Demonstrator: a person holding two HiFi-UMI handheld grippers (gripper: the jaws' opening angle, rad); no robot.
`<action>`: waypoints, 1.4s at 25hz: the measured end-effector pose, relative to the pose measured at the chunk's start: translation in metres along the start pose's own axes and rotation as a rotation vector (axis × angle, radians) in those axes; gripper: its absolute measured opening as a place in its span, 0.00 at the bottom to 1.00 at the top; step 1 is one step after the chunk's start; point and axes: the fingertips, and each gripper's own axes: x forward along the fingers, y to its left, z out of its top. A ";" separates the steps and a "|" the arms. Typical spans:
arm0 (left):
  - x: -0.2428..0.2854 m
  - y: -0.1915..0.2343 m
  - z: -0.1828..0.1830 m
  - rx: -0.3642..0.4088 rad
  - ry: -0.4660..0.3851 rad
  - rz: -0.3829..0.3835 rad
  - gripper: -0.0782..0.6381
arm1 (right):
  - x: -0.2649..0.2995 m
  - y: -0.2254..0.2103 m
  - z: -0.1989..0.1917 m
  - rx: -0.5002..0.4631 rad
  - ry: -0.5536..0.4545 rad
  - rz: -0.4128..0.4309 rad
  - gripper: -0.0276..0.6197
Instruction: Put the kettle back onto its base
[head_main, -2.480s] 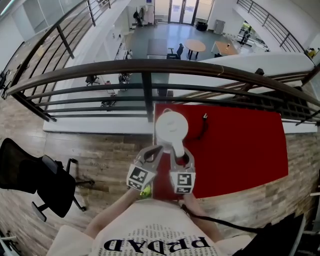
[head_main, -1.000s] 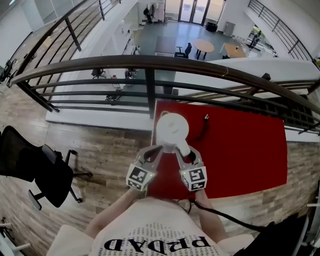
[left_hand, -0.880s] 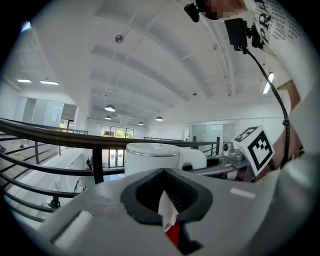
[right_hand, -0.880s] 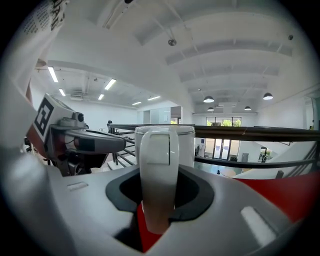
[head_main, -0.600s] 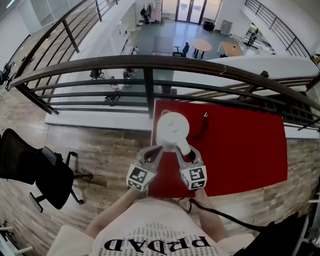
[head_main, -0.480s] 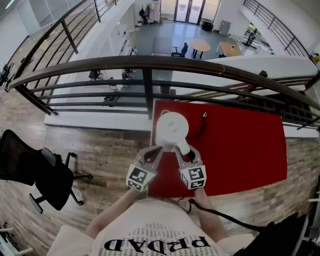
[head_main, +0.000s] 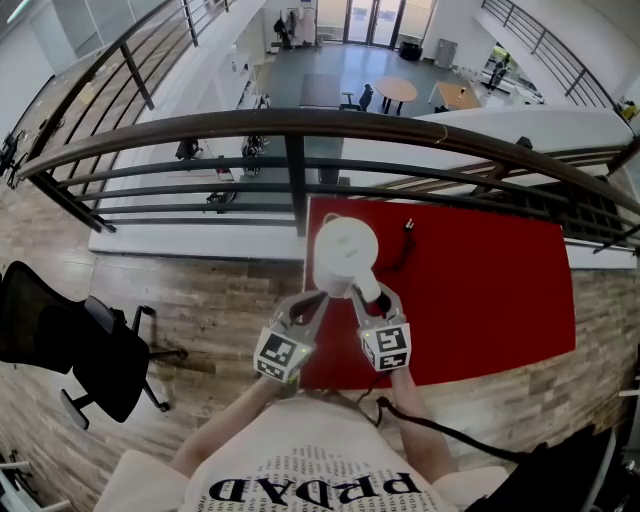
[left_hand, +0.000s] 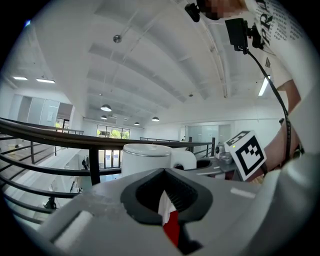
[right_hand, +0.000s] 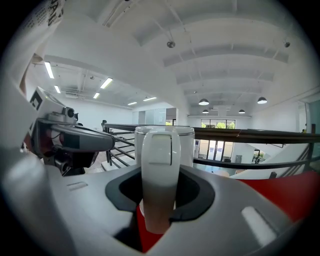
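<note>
A white kettle (head_main: 345, 250) stands near the left edge of the red table (head_main: 480, 290); its base is hidden beneath it. My right gripper (head_main: 368, 293) is shut on the kettle's handle (right_hand: 161, 170), which fills the gap between its jaws. Those jaws have just eased open a touch with the handle still between them. My left gripper (head_main: 316, 298) hangs shut and empty just left of the kettle, not touching it. From the left gripper (left_hand: 164, 171) view, the kettle (left_hand: 147, 159) rises just beyond the tips. The right gripper (right_hand: 160, 172) view shows the kettle body (right_hand: 189, 145) behind the handle.
A black cord runs from the kettle to a plug (head_main: 408, 228) lying on the table. A dark railing (head_main: 300, 130) crosses just beyond the table, with a lower floor below it. A black office chair (head_main: 70, 340) stands on the wooden floor to the left.
Since the oldest frame my right gripper has swung a little to the right and upward around the handle. Over the last second the kettle and both grippers have barely shifted.
</note>
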 end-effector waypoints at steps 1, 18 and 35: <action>-0.001 0.000 0.000 0.000 0.000 -0.002 0.10 | 0.000 -0.001 0.000 -0.003 0.003 -0.009 0.24; -0.010 -0.011 0.023 0.017 -0.054 -0.108 0.10 | -0.039 -0.004 0.035 -0.021 -0.046 -0.167 0.33; -0.019 -0.021 0.062 0.047 -0.102 -0.274 0.10 | -0.058 0.044 0.087 -0.057 -0.122 -0.230 0.05</action>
